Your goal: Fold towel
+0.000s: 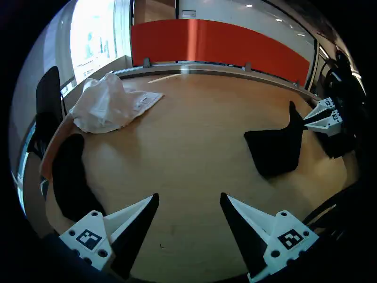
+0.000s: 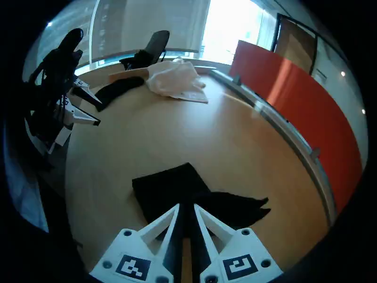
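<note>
Hard to make out the far right of the left gripper view: just a dark blur (image 1: pixel 346 94) behind the right gripper (image 1: pixel 306 121), so cannot tell what holds it. Much the same in the right gripper view, with a dark shape (image 2: pixel 54 70) behind the left gripper (image 2: pixel 100 113), too dark to tell apart. Can see the black towel (image 1: pixel 274 152) lying on the light wooden worktop (image 1: pixel 198 141), over on the right in the left gripper view, with one corner raised to a point and pinched tight between the right gripper's fingers. In the right gripper view, can see that towel (image 2: pixel 188 193) spread just ahead of the right gripper (image 2: pixel 186 206), with both fingers clenched on its near edge and a bit of it hidden under them. As for the left gripper (image 1: pixel 188 195): fingers spread wide apart above bare wood, gripping nothing. Well apart from the towel, a crumpled white cloth (image 1: pixel 104 106) with a flat pale tag or paper (image 1: pixel 147 100) poking out, marks on it too small to read. Near that, another black cloth (image 1: pixel 69 181) at the worktop's edge, partly cut off, by a dark chair (image 1: pixel 49 101). Behind the worktop, a long red screen (image 1: pixel 221 47) and a bright, washed-out window (image 1: pixel 94 37). Square black-and-white patterns (image 1: pixel 88 237) on the grippers; cannot read anything from them.
</note>
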